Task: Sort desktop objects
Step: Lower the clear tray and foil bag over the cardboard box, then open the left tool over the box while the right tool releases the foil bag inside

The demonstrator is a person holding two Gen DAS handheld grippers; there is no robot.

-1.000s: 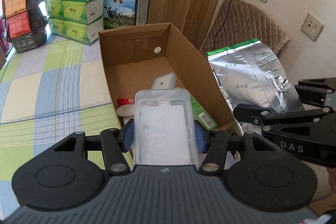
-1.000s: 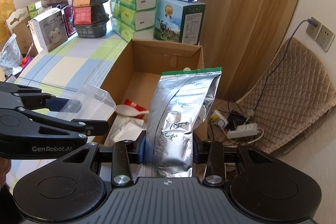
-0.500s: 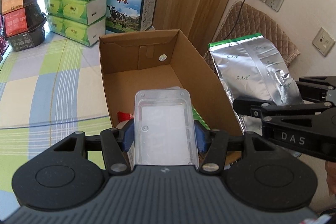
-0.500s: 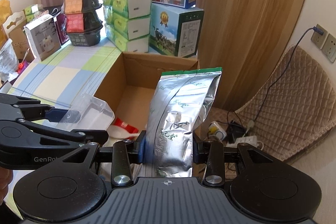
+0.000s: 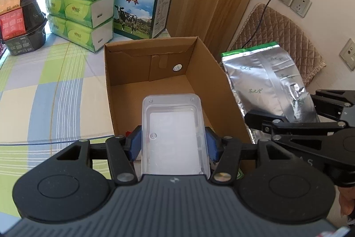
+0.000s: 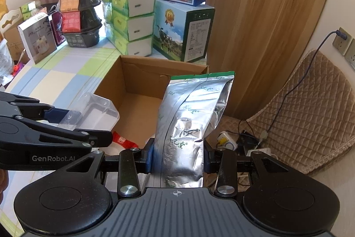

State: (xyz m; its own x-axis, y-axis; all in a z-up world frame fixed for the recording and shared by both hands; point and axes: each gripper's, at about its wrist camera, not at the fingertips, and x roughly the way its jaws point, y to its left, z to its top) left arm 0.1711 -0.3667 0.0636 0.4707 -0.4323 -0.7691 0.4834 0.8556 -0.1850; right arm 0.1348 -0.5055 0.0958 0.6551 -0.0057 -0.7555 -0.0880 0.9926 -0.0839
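**Both grippers loaded above the cardboard box**

Left gripper (image 5: 173,144) is seen clamped on a clear plastic container (image 5: 174,132), its blue pads (image 5: 135,143) pressed against the container's two long sides. The container is held above the near end of an open cardboard box (image 5: 124,86), which stands at the right edge of a desk covered by a checked cloth (image 5: 44,90).

The right gripper (image 6: 178,158) is pinched on a silver foil bag (image 6: 190,123) with a green top strip; the bag is held upright, just right of the box's right wall. Inside the box a red packet (image 6: 123,140) is visible near the front.

Along the far edge of the desk, stacked green tissue packs (image 5: 82,8), a milk carton box (image 5: 142,10) and black bowls (image 5: 24,21) are lined up. A quilted cushion (image 6: 310,117) is seen beyond the desk, against the wall.
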